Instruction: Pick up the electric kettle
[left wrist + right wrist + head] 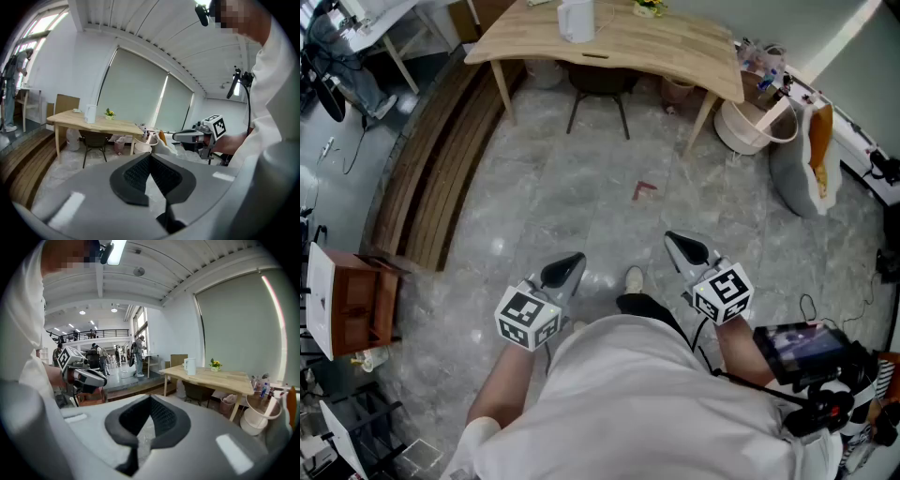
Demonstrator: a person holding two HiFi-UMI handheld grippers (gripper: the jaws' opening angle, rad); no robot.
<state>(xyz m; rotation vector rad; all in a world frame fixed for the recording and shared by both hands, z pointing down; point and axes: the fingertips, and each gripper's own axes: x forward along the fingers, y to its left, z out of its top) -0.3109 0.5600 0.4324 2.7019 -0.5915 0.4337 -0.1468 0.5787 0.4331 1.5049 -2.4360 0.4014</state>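
Observation:
The white electric kettle (576,21) stands on a light wooden table (675,47) far across the room. It also shows small in the left gripper view, kettle (91,114), and in the right gripper view, kettle (189,366). My left gripper (576,259) and right gripper (670,237) are held side by side in front of the person's body, over the marbled floor, both pointing toward the table. Both are shut with nothing between the jaws. In their own views the left gripper (150,157) and right gripper (150,399) show dark pads pressed together.
A dark chair (598,82) sits under the table, with a small potted plant (649,7) on top. A white bucket (748,127) and a grey bag (799,169) stand at the right. Wooden planks (441,178) and a brown box (358,305) lie left. A camera rig (811,356) is near right.

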